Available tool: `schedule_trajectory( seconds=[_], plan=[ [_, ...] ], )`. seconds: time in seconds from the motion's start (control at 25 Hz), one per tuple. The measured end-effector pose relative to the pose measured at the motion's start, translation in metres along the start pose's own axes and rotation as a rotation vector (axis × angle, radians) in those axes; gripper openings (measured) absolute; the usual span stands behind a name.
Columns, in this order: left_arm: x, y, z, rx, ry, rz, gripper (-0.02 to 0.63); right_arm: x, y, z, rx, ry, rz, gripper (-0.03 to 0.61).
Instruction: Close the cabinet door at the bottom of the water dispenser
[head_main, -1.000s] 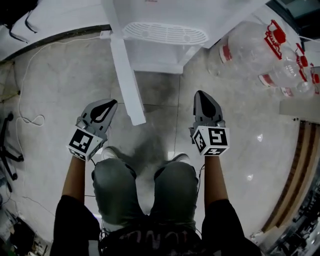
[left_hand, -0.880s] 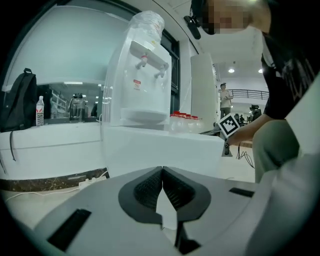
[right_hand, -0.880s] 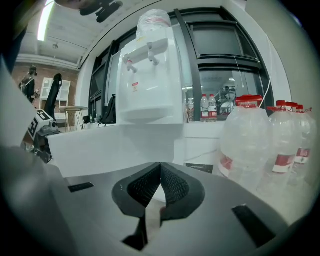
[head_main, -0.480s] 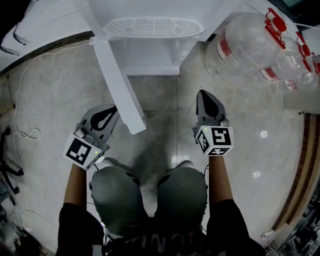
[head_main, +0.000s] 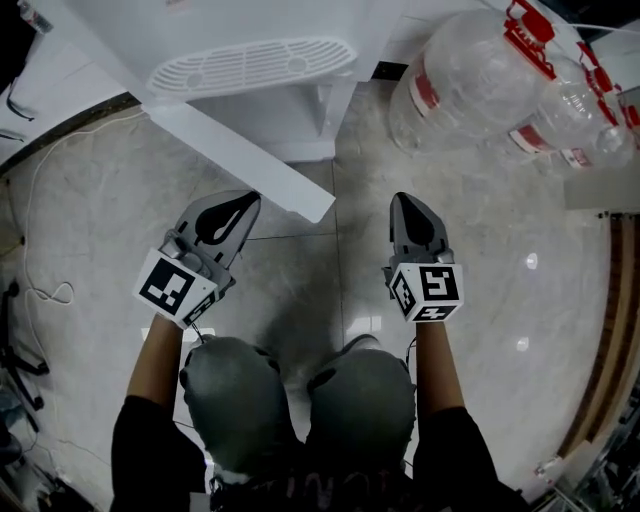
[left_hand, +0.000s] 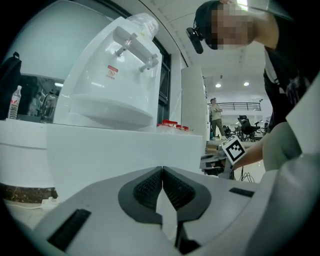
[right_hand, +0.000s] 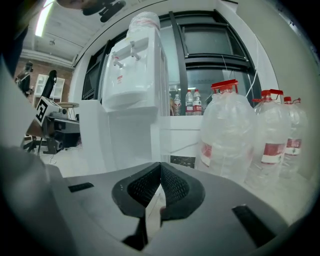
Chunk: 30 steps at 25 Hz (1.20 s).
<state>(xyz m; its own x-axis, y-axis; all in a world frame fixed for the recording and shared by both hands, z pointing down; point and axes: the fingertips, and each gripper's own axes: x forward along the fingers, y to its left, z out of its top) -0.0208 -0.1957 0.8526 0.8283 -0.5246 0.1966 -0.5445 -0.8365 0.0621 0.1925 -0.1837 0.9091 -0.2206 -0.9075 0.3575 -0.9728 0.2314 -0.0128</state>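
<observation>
The white water dispenser (head_main: 250, 62) stands at the top of the head view, its bottom cabinet door (head_main: 250, 160) swung out at a slant over the floor. My left gripper (head_main: 248, 202) is shut and empty, its tips right at the door's outer face; contact cannot be told. In the left gripper view the door (left_hand: 125, 150) fills the space just beyond the shut left gripper (left_hand: 162, 170). My right gripper (head_main: 401, 202) is shut and empty, right of the door's free end. The right gripper view shows the right gripper (right_hand: 160, 165) facing the dispenser (right_hand: 135, 75).
Large clear water bottles (head_main: 460, 80) with red caps lie right of the dispenser and stand close in the right gripper view (right_hand: 227, 135). A white cable (head_main: 50, 290) loops on the floor at left. The person's knees (head_main: 300, 400) are below. A wooden edge (head_main: 600, 350) runs along the right.
The door has swung from pointing at the person to slanting rightward, nearer the cabinet. My left gripper has moved forward and right behind it. The right gripper has barely shifted.
</observation>
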Motion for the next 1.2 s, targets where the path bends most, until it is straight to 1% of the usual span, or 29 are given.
schedule_trajectory(
  seconds=[0.16, 0.24, 0.36, 0.44, 0.64, 0.84, 0.92, 1.08, 1.2],
  plan=[
    [0.036, 0.01, 0.006, 0.053, -0.009, -0.011, 0.014, -0.001, -0.017, -0.01, 0.012, 0.005, -0.015, 0.014],
    [0.053, 0.018, 0.008, 0.071, -0.006, 0.007, 0.014, -0.001, -0.024, -0.015, 0.013, 0.012, -0.02, 0.014],
    [0.074, 0.035, 0.003, 0.084, 0.023, 0.051, 0.014, -0.001, -0.033, -0.02, 0.019, 0.018, -0.025, 0.014],
    [0.085, 0.048, 0.001, 0.084, 0.036, 0.084, 0.014, 0.001, -0.037, -0.022, 0.021, 0.019, -0.027, 0.014],
    [0.104, 0.075, 0.0, 0.052, 0.052, 0.147, 0.014, 0.002, -0.041, -0.025, 0.023, 0.022, -0.029, 0.014],
    [0.108, 0.077, 0.0, 0.088, 0.056, 0.13, 0.014, 0.001, -0.039, -0.025, 0.014, 0.024, -0.032, 0.014],
    [0.108, 0.078, 0.0, 0.081, 0.057, 0.125, 0.014, 0.0, -0.038, -0.023, 0.01, 0.022, -0.035, 0.014],
    [0.106, 0.075, 0.001, 0.035, 0.051, 0.114, 0.014, -0.002, -0.035, -0.016, 0.007, 0.014, -0.04, 0.014],
    [0.096, 0.068, 0.004, 0.057, 0.05, 0.111, 0.014, -0.004, -0.029, -0.007, 0.005, 0.006, -0.038, 0.014]
  ],
)
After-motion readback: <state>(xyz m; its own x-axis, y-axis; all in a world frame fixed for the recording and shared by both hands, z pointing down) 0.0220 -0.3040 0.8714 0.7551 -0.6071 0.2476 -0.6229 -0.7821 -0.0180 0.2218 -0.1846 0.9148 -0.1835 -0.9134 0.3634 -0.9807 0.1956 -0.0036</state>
